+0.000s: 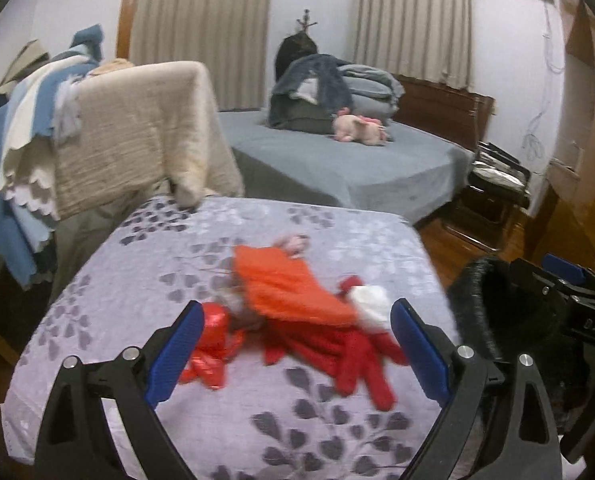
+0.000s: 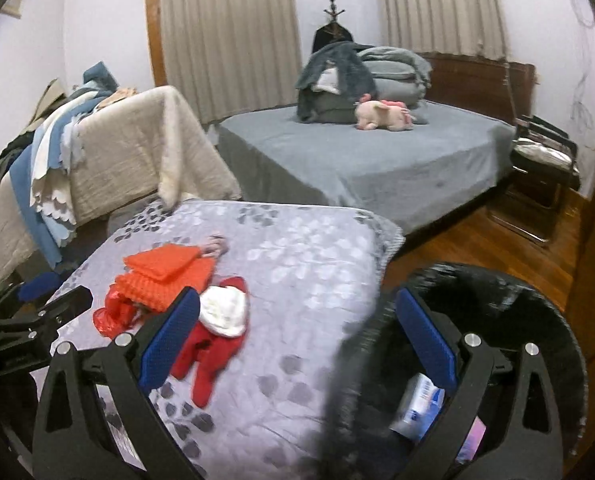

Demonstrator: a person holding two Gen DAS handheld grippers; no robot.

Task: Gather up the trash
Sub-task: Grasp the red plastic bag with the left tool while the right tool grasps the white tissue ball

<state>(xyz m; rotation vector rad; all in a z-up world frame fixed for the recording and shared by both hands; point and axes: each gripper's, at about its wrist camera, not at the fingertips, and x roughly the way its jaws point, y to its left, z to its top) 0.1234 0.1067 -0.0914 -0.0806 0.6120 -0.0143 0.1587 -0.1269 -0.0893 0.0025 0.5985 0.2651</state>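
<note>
Between our wide-open, empty left gripper lay the red wrapper; our right gripper, equally spread, hovered over the black bin.

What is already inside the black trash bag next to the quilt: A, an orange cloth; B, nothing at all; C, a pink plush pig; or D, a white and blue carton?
D: in the right wrist view the white and blue carton lies inside the black trash bag, seen past the open right gripper.
</note>
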